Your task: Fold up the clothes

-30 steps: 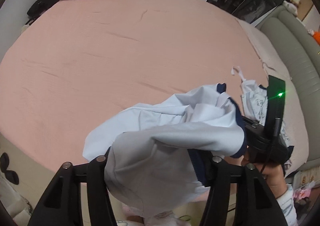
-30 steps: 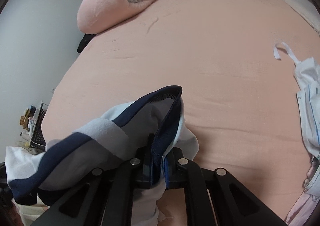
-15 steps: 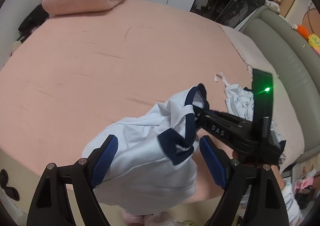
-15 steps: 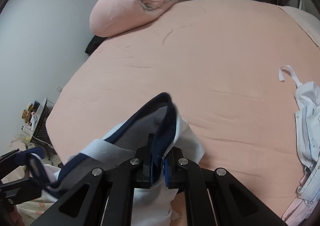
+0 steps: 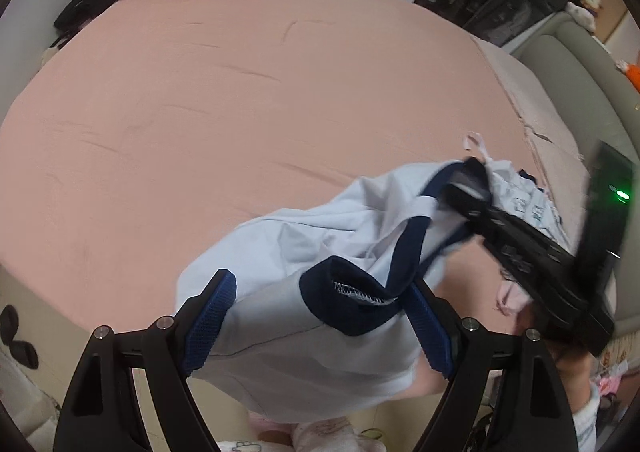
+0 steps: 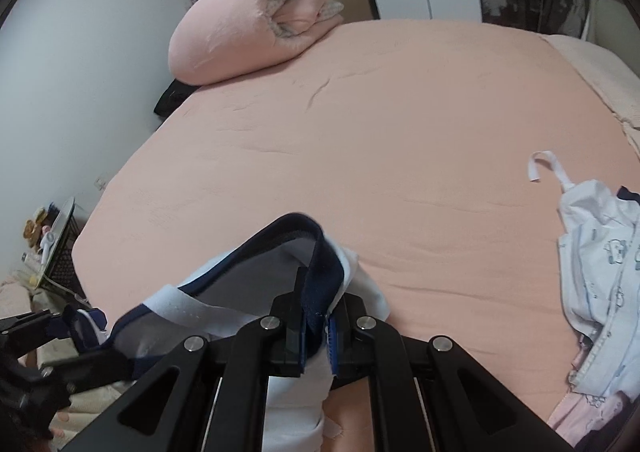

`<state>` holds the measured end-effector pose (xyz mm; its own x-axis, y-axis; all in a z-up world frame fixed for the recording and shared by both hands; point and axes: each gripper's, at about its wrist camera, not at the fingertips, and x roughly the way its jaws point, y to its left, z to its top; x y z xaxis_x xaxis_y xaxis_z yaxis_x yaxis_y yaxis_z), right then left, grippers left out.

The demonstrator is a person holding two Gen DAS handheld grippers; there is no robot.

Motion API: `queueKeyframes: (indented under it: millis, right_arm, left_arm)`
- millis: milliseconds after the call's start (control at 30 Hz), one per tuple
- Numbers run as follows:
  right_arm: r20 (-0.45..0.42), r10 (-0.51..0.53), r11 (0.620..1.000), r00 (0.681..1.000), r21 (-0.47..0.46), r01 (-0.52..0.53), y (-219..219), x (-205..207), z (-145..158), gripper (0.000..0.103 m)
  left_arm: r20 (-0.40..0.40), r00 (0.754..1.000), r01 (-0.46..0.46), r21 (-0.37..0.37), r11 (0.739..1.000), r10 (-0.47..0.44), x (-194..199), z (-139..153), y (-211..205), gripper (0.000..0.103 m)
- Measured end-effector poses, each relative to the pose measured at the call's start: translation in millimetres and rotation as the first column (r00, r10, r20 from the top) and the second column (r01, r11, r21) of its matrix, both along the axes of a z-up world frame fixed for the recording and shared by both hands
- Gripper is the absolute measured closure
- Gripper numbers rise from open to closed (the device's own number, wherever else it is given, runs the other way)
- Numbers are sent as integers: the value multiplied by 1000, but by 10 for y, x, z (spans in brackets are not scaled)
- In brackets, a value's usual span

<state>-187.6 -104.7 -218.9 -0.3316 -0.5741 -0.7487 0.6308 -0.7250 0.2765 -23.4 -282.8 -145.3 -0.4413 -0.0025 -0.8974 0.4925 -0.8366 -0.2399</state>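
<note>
Pink bed sheet (image 5: 224, 107) is seen across most of both views, w/ a rolled pink quilt (image 6: 248, 27) at the far corner. Pale blue shirt (image 5: 320, 252) w/ navy trim hangs over the near bed edge. Its navy collar band is pinched by the right gripper (image 6: 318, 336), jaws nearly closed on it. Left gripper (image 5: 316, 328) is held wide; shirt cloth lies between the blue pads (image 5: 208, 324), not clamped. Printed white garment (image 6: 600, 252) lies at the right side of the bed.
</note>
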Motion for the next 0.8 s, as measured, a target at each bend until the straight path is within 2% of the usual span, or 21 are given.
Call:
queueKeyframes:
  millis: [200, 333, 600, 667, 800]
  right_arm:
    - [-78, -66, 998, 995, 0, 66, 122, 117, 142, 97]
    - [-35, -131, 987, 991, -93, 128, 306, 177, 215, 97]
    - [-82, -229, 963, 970, -165, 214, 521, 279, 419, 97]
    - [-118, -225, 967, 967, -151, 206, 503, 300, 483, 97]
    - [-254, -259, 964, 932, -130, 233, 491, 344, 674, 97]
  left_arm:
    - [10, 999, -42, 27, 999, 41, -15, -52, -81, 19]
    - [38, 998, -52, 15, 999, 51, -5, -67, -67, 19]
    - [84, 996, -47, 68, 997, 41, 3, -170, -32, 19]
    - [89, 995, -54, 73, 996, 48, 11, -176, -38, 19]
    - [146, 985, -84, -21, 996, 87, 37, -192, -65, 19]
